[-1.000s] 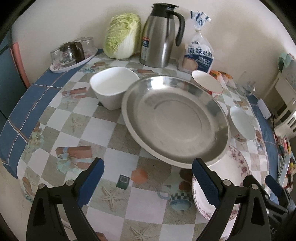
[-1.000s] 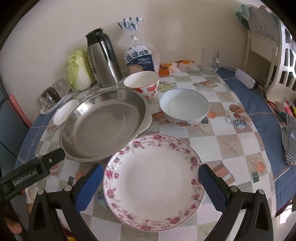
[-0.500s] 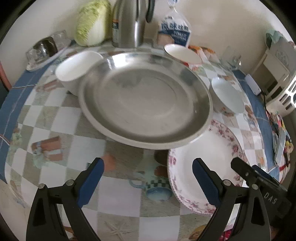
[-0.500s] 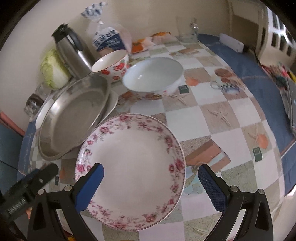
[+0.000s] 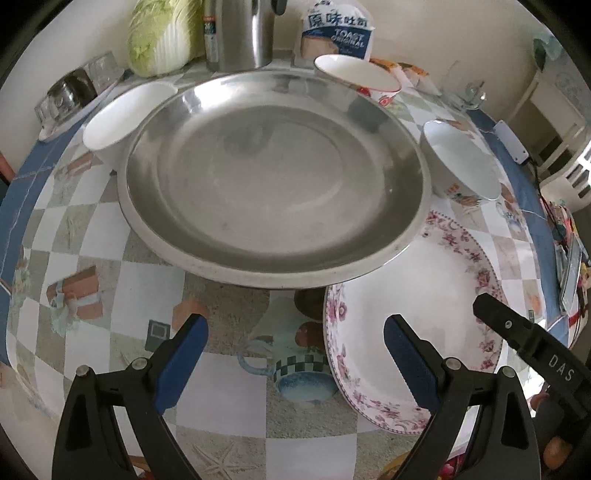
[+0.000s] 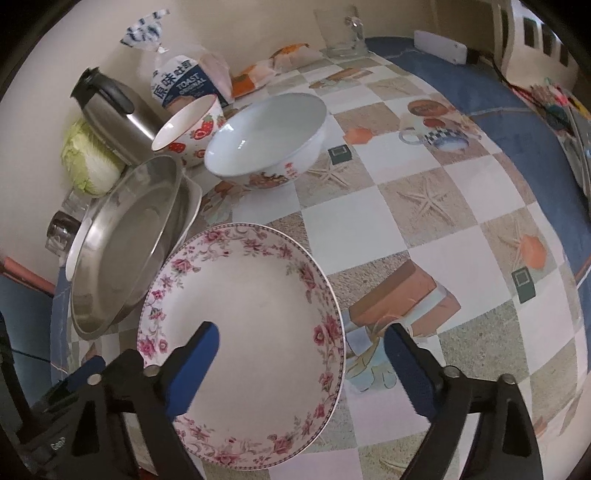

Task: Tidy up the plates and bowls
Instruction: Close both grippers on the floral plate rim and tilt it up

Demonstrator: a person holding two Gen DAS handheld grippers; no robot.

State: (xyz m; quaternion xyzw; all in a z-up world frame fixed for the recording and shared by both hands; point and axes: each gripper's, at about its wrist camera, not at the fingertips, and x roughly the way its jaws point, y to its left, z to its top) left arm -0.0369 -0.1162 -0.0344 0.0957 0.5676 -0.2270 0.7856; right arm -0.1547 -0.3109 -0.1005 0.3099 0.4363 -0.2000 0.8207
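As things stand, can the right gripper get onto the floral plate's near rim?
Probably yes: the right gripper is open, straddling the floral plate near rim, with nothing between. The steel pan only overlaps its far left edge.

Along the wall at the back of the checked surface (image 6: 369, 229) stand a napa cabbage (image 5: 162, 35), a steel thermos jug (image 5: 240, 33) and a bagged toast loaf (image 5: 338, 33); a white power strip (image 6: 439, 46) lies near the blue edge

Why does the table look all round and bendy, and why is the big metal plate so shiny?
Left wrist view: the fisheye lens curves the checkered table toward dark corners, and the steel plate mirrors soft, dull light, no harsh glare. Right wrist view: same bending, so the floral plate looks stretched; the picture is sharp, with faint shadows.
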